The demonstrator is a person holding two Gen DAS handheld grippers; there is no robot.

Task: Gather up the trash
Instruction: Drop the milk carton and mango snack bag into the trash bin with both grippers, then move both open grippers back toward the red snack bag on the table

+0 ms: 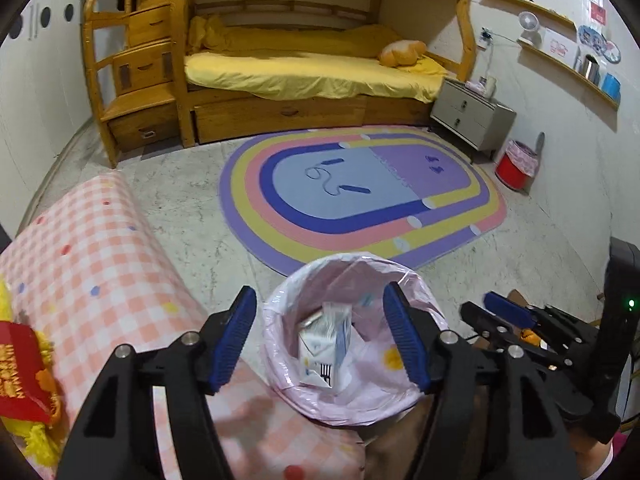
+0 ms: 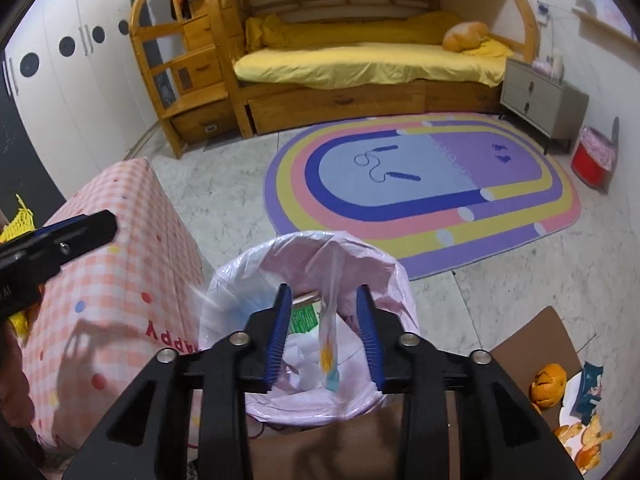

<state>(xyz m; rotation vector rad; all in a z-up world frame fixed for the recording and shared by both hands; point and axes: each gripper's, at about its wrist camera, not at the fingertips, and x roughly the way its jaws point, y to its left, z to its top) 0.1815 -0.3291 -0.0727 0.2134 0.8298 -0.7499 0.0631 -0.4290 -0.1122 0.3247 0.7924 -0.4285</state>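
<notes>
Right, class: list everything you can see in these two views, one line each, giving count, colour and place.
Bin: one, pink liner, floor, below both grippers.
Carton: one, white and blue, inside bin.
Wrapper: one, clear, between right pads, over bin.
Tablecloth: one, pink check, left.
Rug: one, rainbow, mid-floor.
Bunk bed: one, wood, yellow sheets, back wall.
Nightstand: one, grey, beside bed.
Red bin: one, right wall.
Orange peel: some, lower right.
Left hand-held gripper: open.
Right hand-held gripper: open.

Bright, even indoor light, strong fisheye bending and dark corners, motion blur inside the bin (image 2: 308, 316).
</notes>
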